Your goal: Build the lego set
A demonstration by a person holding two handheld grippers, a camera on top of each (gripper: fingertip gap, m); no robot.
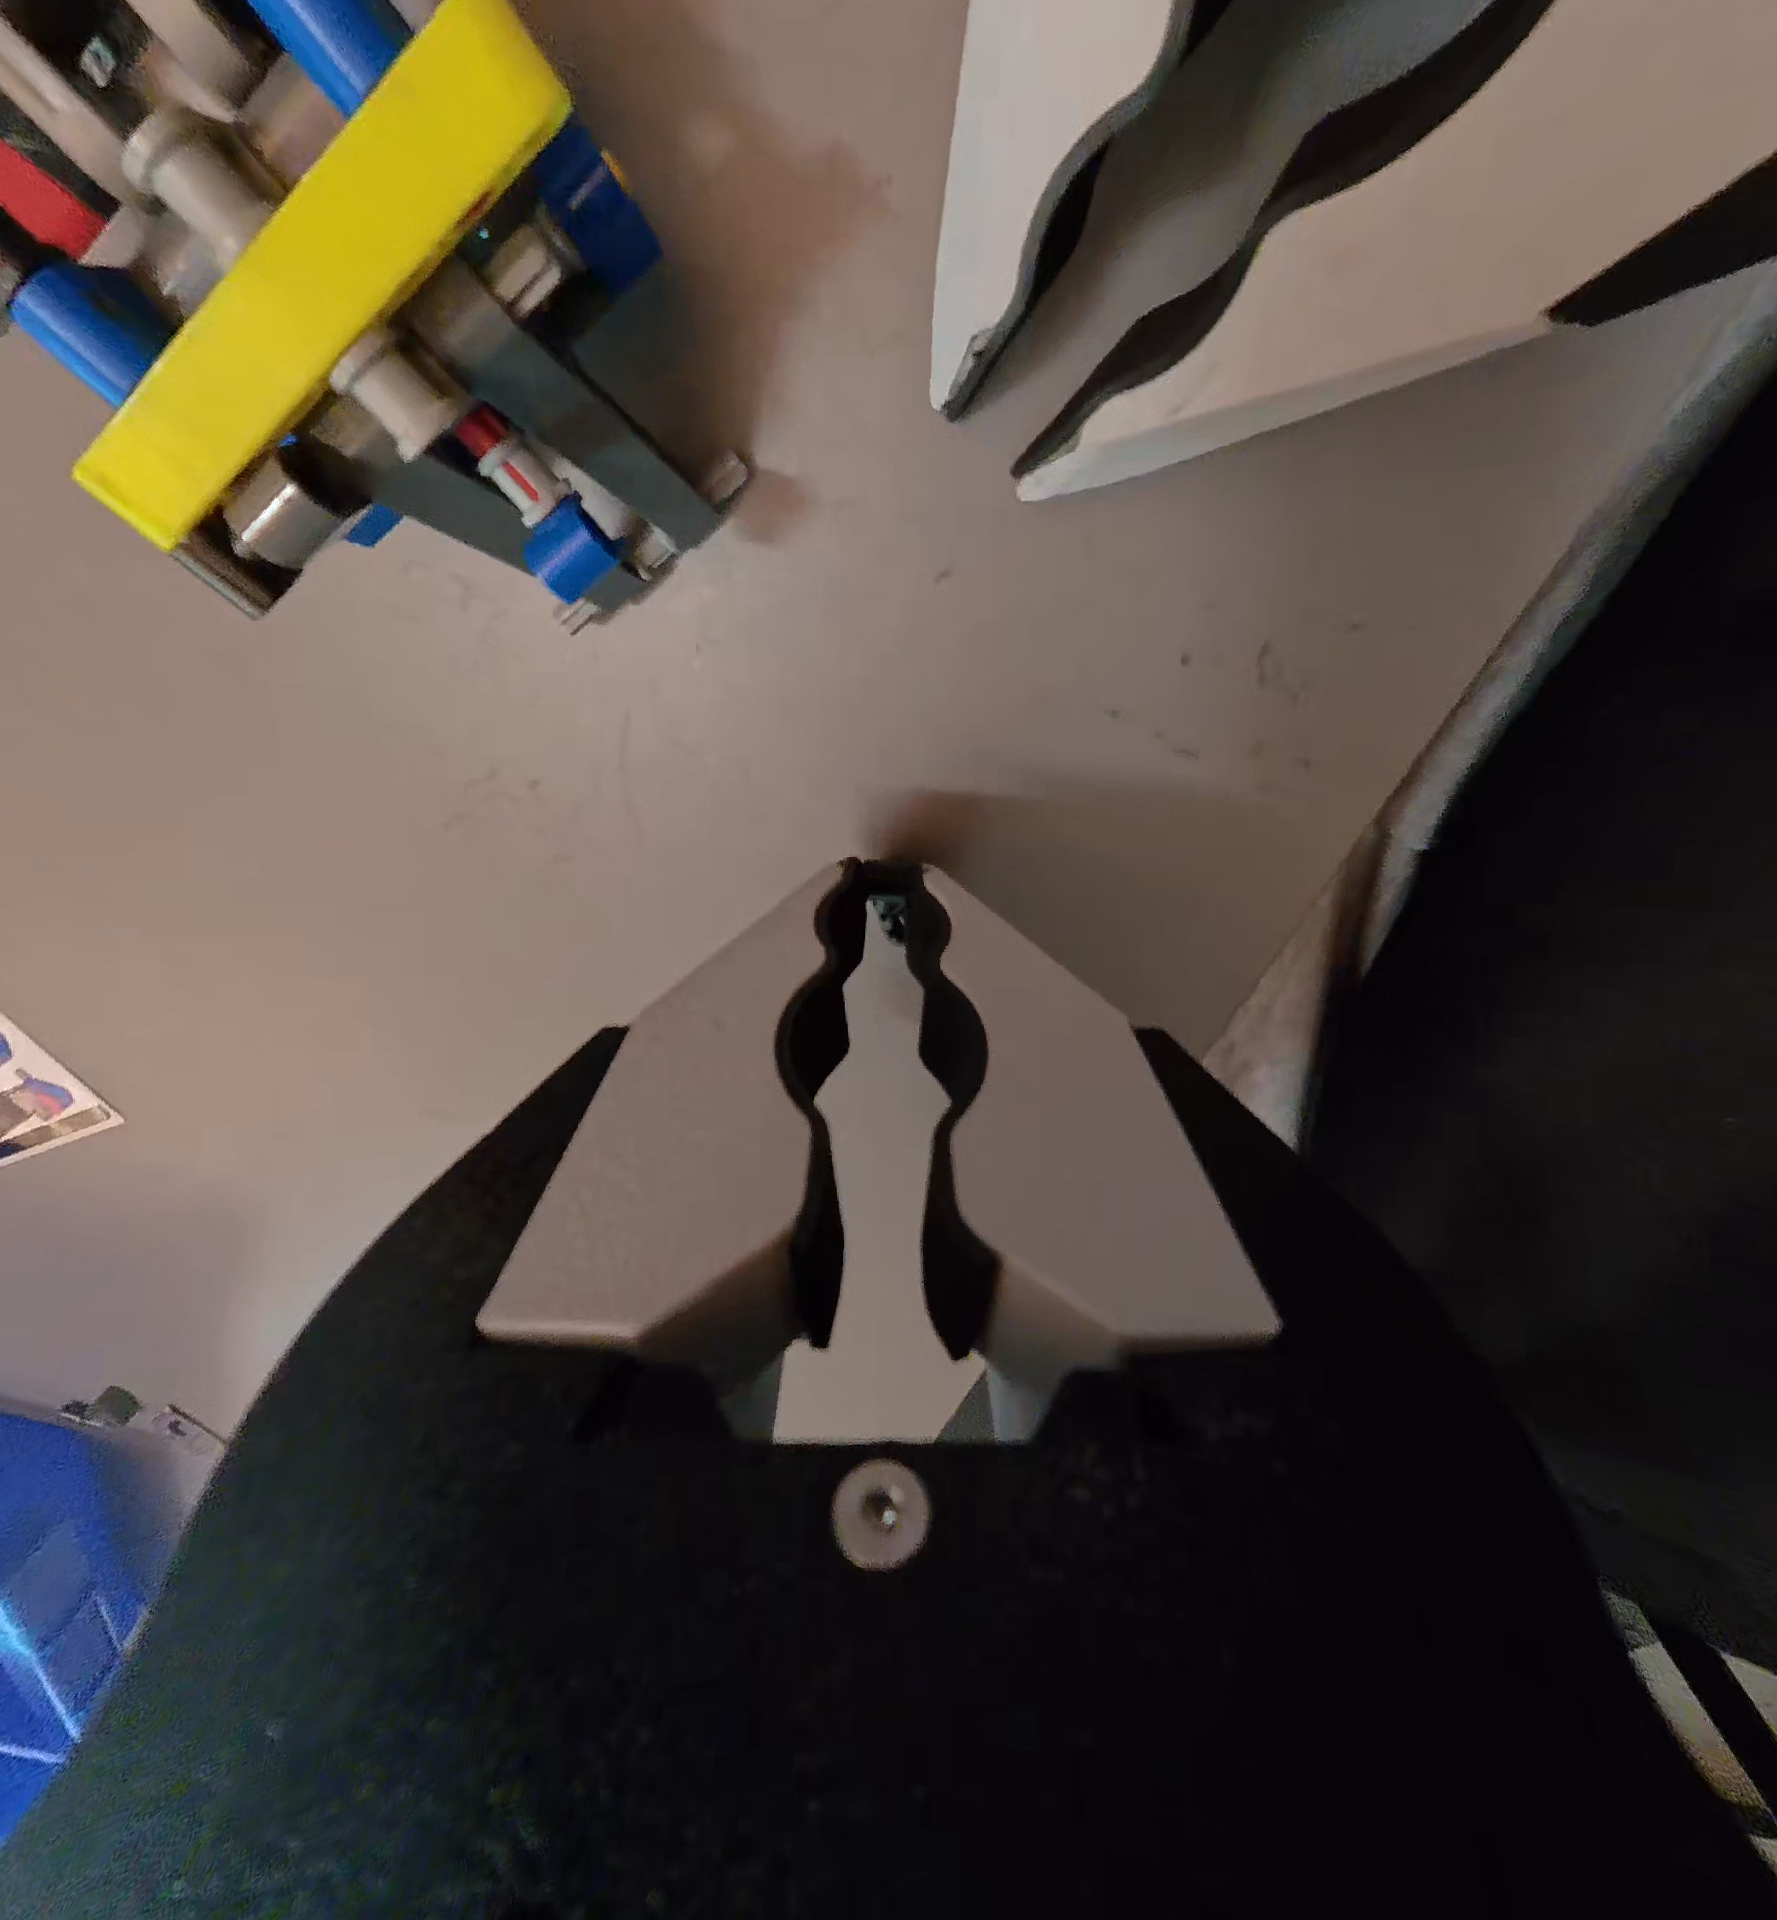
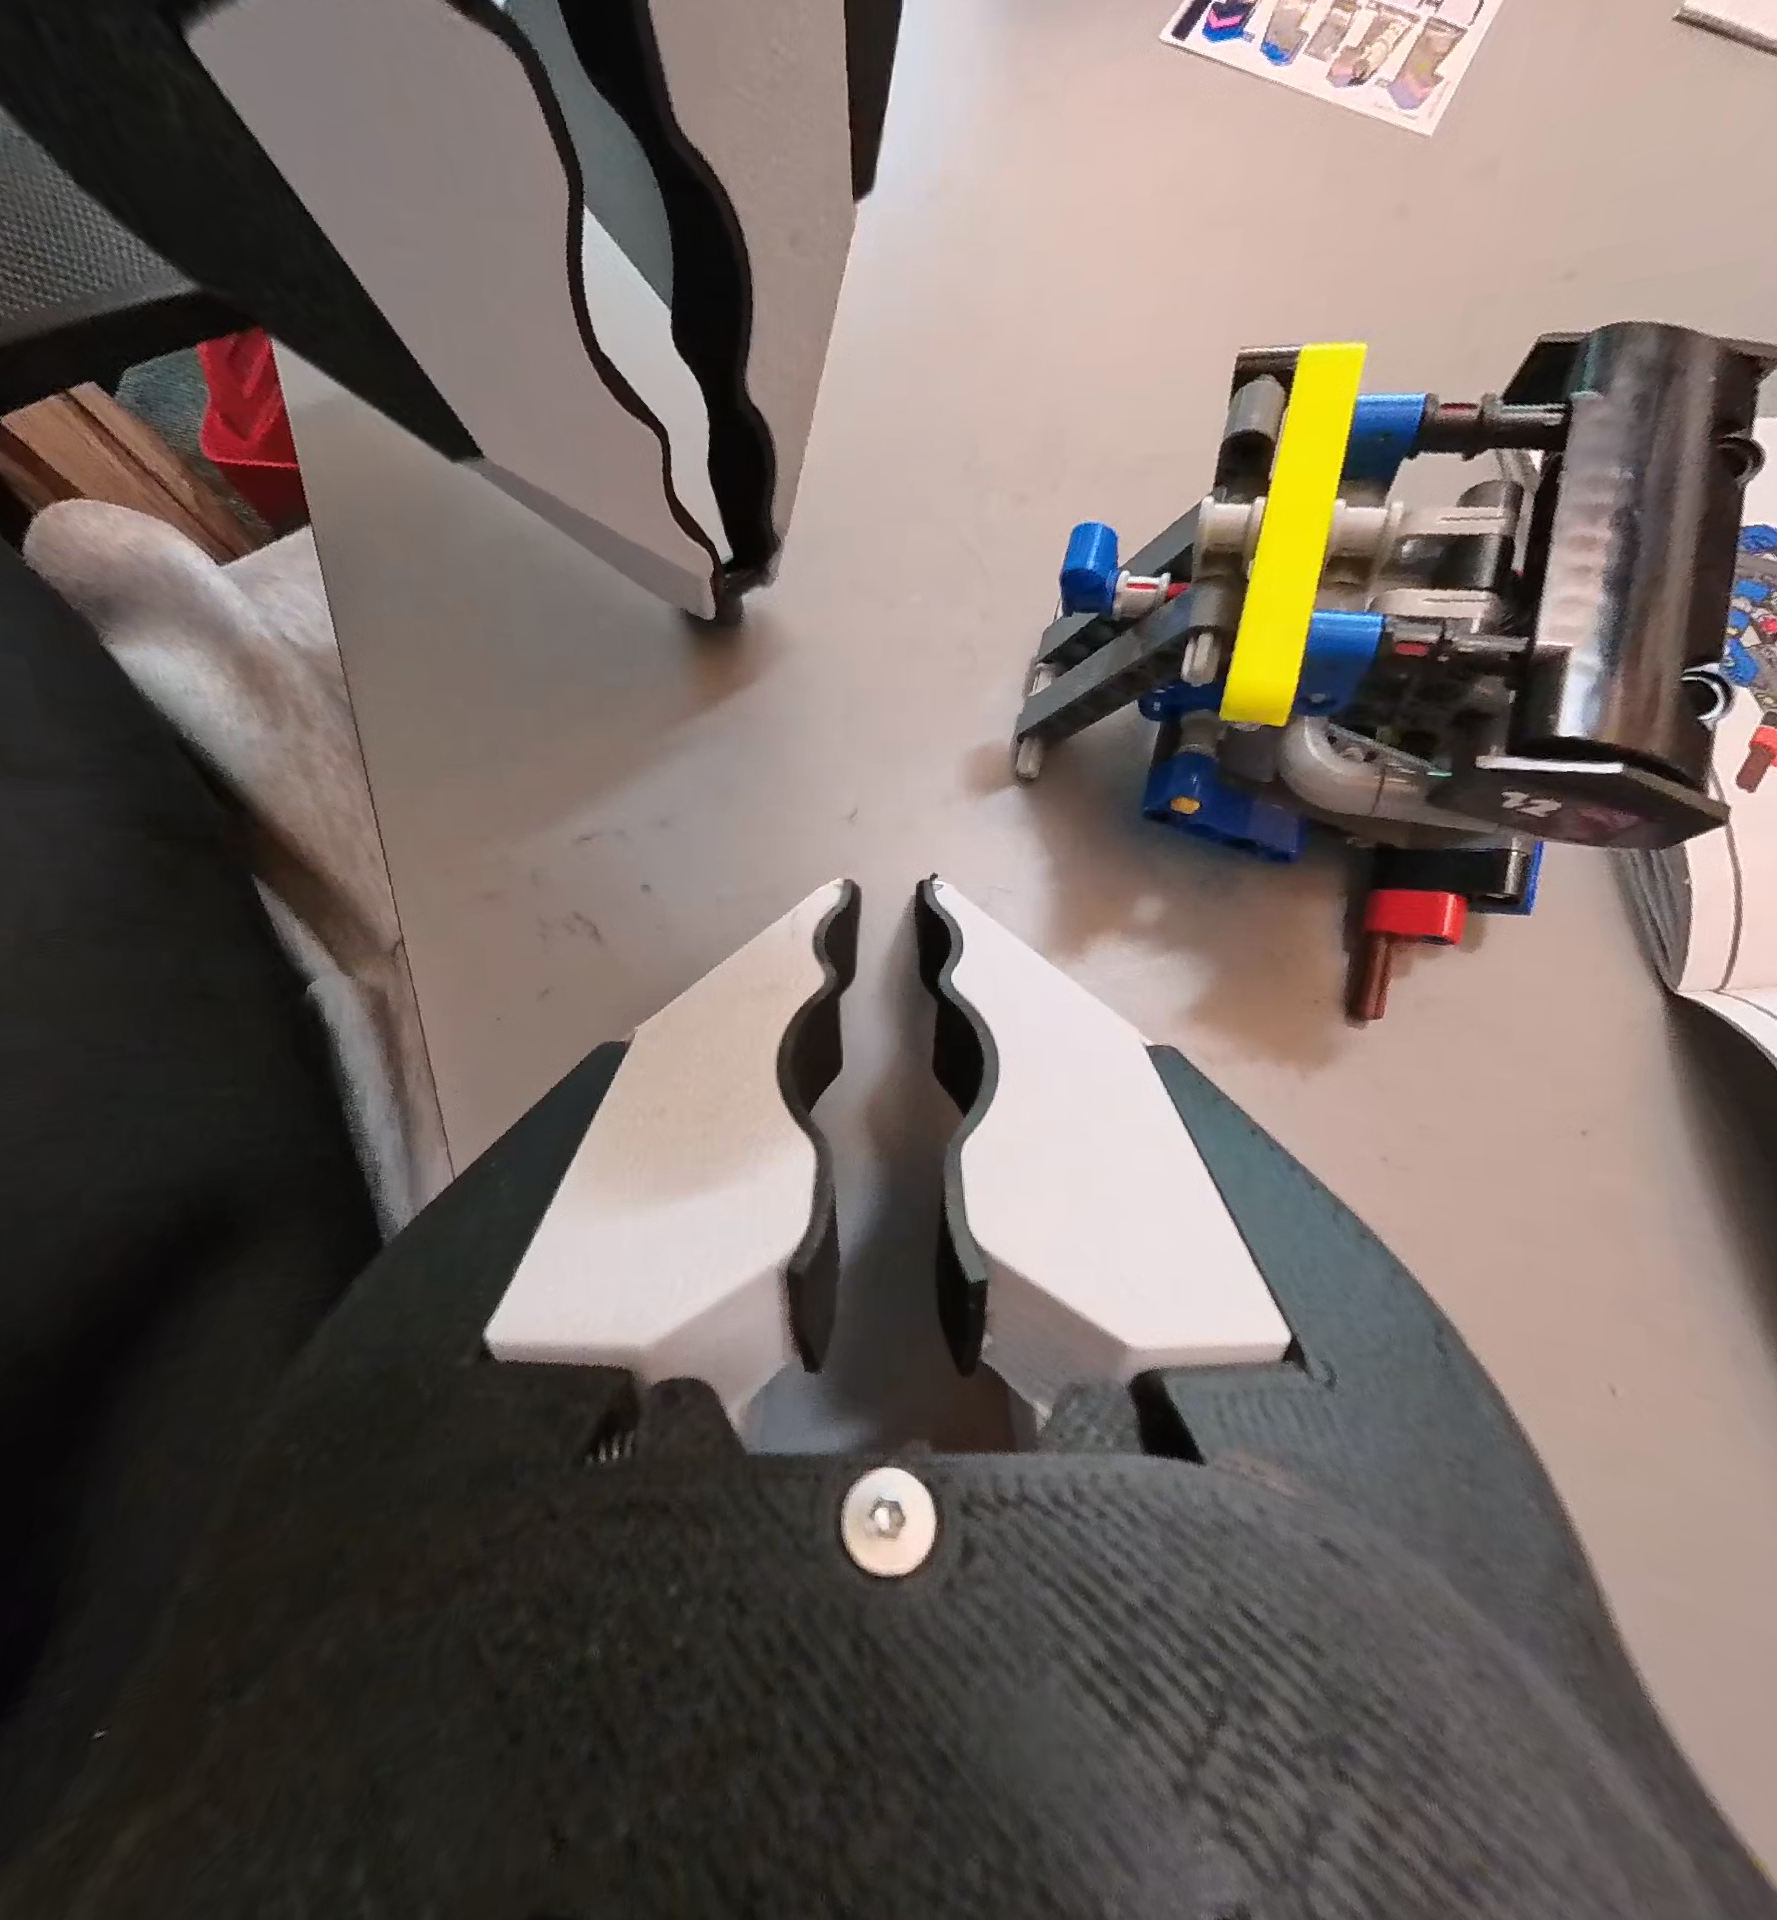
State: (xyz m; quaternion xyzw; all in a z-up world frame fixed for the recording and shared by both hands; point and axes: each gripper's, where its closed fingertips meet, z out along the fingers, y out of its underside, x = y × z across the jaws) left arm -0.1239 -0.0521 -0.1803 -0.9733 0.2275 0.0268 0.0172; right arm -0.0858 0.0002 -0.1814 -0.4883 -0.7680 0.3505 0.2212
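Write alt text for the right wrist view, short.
The right gripper hovers over a grey table with its fingers slightly apart and nothing between them. To its right sits a brick-built model with a yellow beam; the left gripper touches down at upper left.

A tiny dark piece (image 1: pixel 889 914) sits pinched at the left gripper's (image 1: pixel 882 873) fingertips, too small to identify, while the brick model (image 1: pixel 344 281) runs off the frame's top-left edge and the blue bin (image 1: pixel 1 1558) blurs at the margin.
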